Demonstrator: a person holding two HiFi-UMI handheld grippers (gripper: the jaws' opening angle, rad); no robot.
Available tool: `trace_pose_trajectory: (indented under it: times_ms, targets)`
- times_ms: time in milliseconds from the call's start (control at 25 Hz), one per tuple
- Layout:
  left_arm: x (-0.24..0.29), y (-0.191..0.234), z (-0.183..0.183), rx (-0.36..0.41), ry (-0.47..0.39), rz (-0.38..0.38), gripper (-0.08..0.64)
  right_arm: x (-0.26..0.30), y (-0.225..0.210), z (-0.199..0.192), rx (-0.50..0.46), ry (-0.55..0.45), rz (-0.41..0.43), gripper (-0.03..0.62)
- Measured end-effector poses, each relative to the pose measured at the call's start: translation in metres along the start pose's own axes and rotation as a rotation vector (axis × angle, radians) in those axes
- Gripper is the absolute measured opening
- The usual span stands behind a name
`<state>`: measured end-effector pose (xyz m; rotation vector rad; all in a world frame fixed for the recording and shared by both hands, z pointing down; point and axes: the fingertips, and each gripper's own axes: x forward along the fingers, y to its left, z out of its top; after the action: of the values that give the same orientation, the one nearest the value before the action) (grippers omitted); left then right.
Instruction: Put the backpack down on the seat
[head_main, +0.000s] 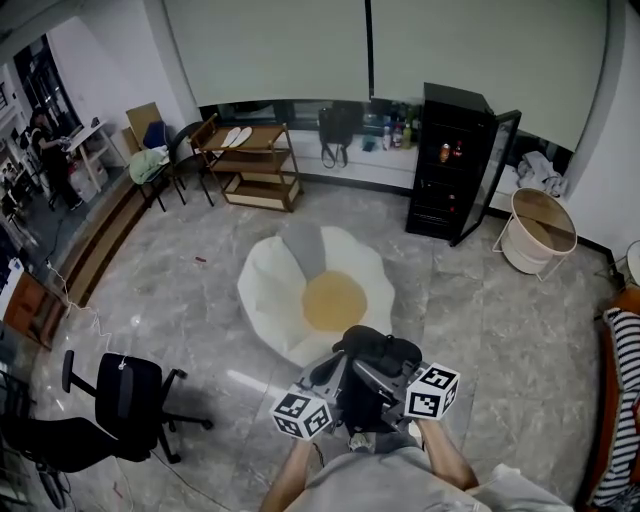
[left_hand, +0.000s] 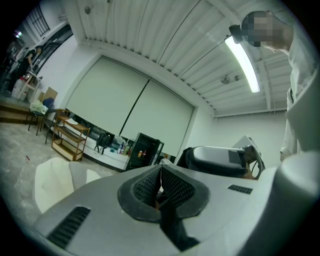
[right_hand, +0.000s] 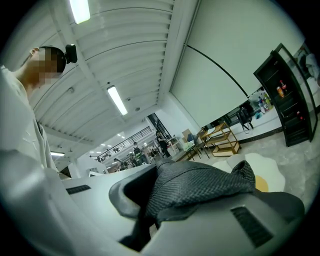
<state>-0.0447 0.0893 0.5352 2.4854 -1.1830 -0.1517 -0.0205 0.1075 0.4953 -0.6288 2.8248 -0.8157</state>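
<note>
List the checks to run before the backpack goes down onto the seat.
1. Right hand-held gripper clamped on backpack fabric: ok.
2. Left hand-held gripper shut on the strap: ok.
3. Seat free of other things: ok.
4. Backpack over the yellow centre: not ok, it hangs at the near edge.
5. Backpack's underside hanging free: cannot tell, hidden.
</note>
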Motion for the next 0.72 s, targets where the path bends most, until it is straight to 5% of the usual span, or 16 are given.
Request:
trace_pose_trajectory:
  times_ms: [720]
  targets:
    - [0.14, 0.118, 0.09, 0.052, -0.058, 0.115, 0.031, 0.107, -0.138, 0.108, -0.053, 0.069, 0.116, 0.043]
